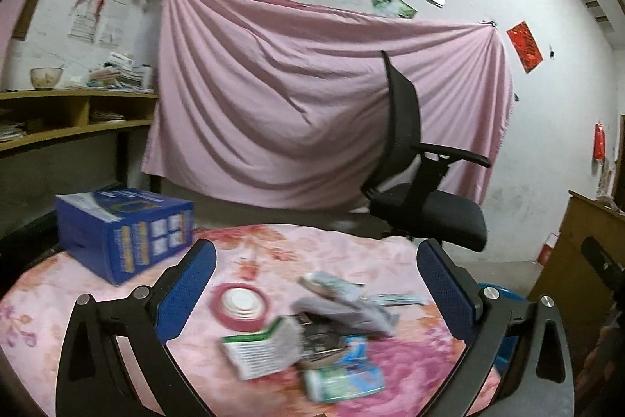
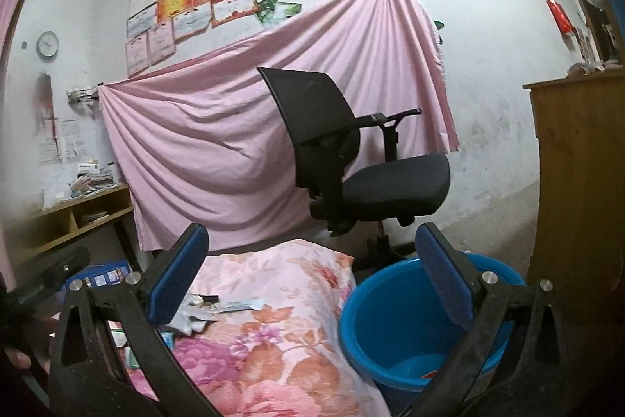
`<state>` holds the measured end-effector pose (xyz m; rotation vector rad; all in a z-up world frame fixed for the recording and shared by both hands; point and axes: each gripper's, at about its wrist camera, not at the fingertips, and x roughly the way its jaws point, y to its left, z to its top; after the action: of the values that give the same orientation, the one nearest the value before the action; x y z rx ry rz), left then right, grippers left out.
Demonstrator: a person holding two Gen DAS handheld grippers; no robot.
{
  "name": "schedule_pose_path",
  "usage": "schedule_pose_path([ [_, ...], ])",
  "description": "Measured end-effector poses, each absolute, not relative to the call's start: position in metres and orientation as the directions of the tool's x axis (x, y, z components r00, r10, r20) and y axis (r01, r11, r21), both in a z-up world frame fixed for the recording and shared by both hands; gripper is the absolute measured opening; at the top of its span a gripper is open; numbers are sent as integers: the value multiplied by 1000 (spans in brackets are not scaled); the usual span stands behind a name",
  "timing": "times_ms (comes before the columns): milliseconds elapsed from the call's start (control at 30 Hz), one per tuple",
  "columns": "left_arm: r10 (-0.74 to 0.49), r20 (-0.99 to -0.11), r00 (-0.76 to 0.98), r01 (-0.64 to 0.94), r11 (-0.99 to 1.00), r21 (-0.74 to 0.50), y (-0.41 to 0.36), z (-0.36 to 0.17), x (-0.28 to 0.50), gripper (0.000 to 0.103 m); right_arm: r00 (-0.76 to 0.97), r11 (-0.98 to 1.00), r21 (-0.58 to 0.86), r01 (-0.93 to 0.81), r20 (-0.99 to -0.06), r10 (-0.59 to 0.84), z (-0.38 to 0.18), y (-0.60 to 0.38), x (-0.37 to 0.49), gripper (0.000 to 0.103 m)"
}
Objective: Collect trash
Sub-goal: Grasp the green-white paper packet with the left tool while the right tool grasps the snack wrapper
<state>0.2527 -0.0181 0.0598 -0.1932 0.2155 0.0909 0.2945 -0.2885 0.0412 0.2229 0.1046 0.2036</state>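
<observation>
Left wrist fisheye: the left gripper (image 1: 316,284) hangs above a counter covered in pink floral cloth (image 1: 394,245), its blue-padded fingers (image 1: 187,292) spread wide apart with nothing between them; beneath lies the trash, a loose heap of crumpled grey wrappers and printed paper packets (image 1: 324,335), with a round pink-rimmed lid or tape roll (image 1: 242,303) just beside it and a blue cardboard box (image 1: 125,225) well apart at the left; the picture is blurred, so single pieces are hard to separate. In the right wrist view the right gripper (image 2: 312,280) also stands with fingers (image 2: 445,284) apart and empty, over the counter's edge, beside a round blue plastic bucket (image 2: 390,319) that sits below and appears nearly empty, a small red scrap showing near its bottom; this bucket is judged the receptacle. The step in hand is judged a fresh reach for litter: best to come down over one piece at the heap's edge, close on its bulk and not the cloth; thin wrappers may slip or drag neighbours along. A black mesh office chair (image 2: 351,151) stands behind the bucket, clear of the path; a pink sheet (image 1: 312,96) drapes the far wall.
</observation>
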Motion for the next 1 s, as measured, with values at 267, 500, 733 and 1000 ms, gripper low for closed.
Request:
schedule_pose_path([
  [267, 139, -236, 962, -178, 972, -154, 20, 41, 232, 101, 954, 947, 197, -254, -108, 279, 42, -246, 292, 103],
  [500, 156, -302, 940, -214, 962, -168, 52, 23, 226, 101, 922, 938, 164, -305, -198, 334, 31, -205, 304, 103],
  [733, 128, -402, 907, -207, 965, -160, 73, 9, 233, 101, 866, 939, 85, -332, -366, 340, 10, -167, 323, 103],
  [1000, 57, -538, 841, -164, 975, -152, 77, -10, 252, 101, 781, 917, 76, -391, -499, 375, -3, -146, 334, 103],
])
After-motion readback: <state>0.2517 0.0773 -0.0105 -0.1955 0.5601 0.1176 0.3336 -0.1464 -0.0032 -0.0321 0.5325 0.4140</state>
